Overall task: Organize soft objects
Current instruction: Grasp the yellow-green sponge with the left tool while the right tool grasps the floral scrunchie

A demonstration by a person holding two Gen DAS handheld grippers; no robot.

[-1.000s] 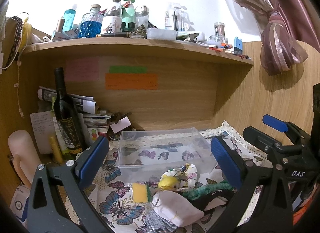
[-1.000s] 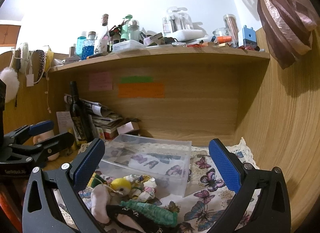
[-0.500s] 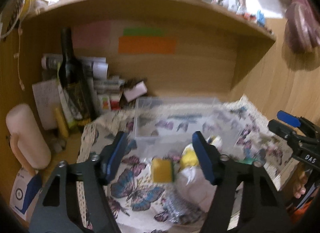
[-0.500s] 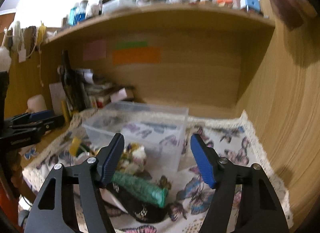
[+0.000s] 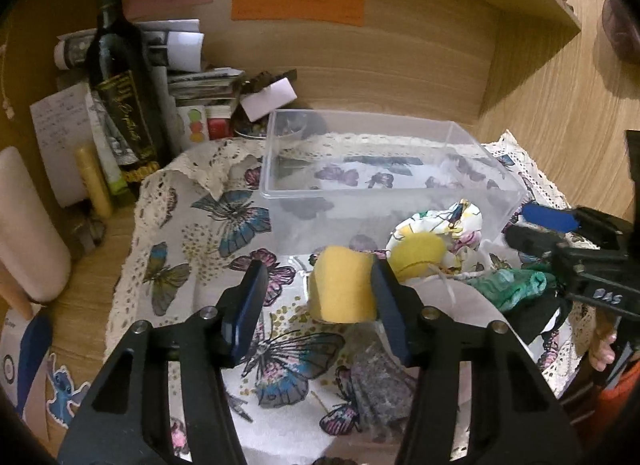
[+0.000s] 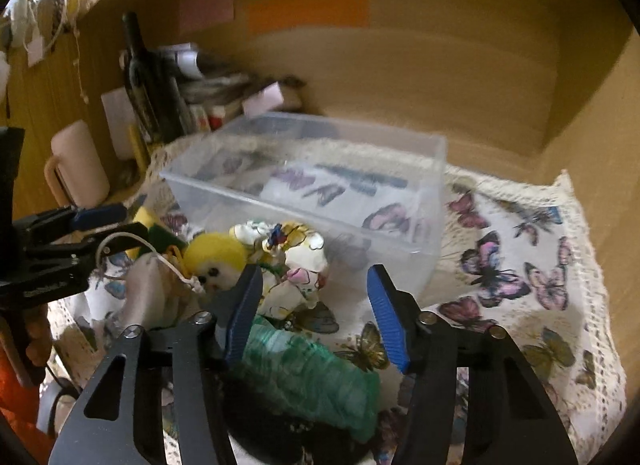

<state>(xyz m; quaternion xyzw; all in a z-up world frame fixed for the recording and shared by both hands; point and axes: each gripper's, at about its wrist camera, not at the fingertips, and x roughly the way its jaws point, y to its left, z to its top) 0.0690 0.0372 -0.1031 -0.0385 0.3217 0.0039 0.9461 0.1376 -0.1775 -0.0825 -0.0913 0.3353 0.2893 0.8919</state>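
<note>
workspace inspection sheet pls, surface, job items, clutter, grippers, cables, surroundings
surface: butterfly cloth with lace edge on a wooden desk.
job's things: clear bin holds nothing; yellow sponge, yellow plush, floral cloth and green cloth lie in front of it.
clutter: wine bottle, papers, pink cylinder.
grippers: left gripper open, sponge between its fingers; right gripper open above the green cloth.
cables: nothing seen.
surroundings: wooden alcove, sticky notes on the back wall.

One clear bin (image 5: 384,161), one yellow sponge (image 5: 343,290), one wine bottle (image 5: 120,77), three sticky notes (image 5: 298,5).
</note>
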